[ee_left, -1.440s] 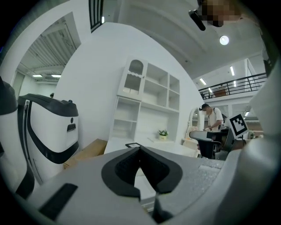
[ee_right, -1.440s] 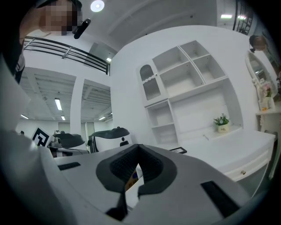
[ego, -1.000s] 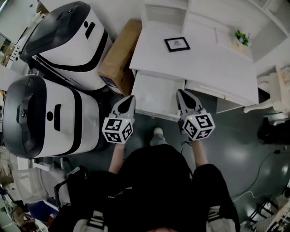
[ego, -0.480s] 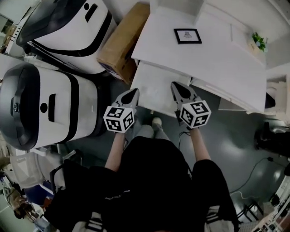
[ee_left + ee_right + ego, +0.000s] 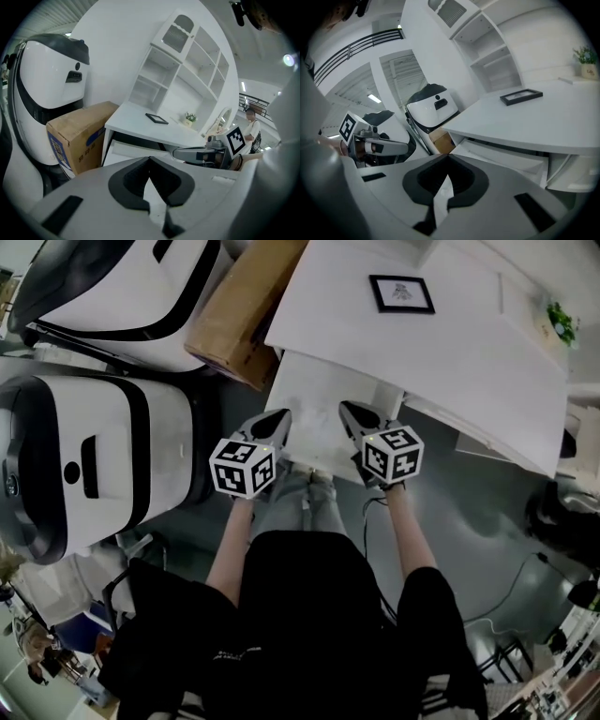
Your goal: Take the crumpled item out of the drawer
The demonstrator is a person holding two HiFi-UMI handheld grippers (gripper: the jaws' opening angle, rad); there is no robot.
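The white desk (image 5: 450, 352) has its drawer (image 5: 314, 395) pulled out toward me. The part of the drawer's inside that shows is plain white, and no crumpled item shows in any view. My left gripper (image 5: 279, 415) is shut, its tip over the drawer's front left part. My right gripper (image 5: 346, 408) is shut too, just right of it over the drawer's front. Neither holds anything. The left gripper view looks past its shut jaws (image 5: 150, 160) at the drawer (image 5: 136, 151) and the right gripper (image 5: 180, 153).
A brown cardboard box (image 5: 234, 320) leans beside the desk's left side. Two big white and black machines (image 5: 84, 456) stand left of me. A framed picture (image 5: 401, 293) and a small plant (image 5: 560, 322) sit on the desk top. A shelf unit (image 5: 187, 61) rises behind.
Both grippers have moved forward from the drawer's front edge to over the drawer and drawn closer together. The desk and drawer have come nearer in the head view. Both stay shut.
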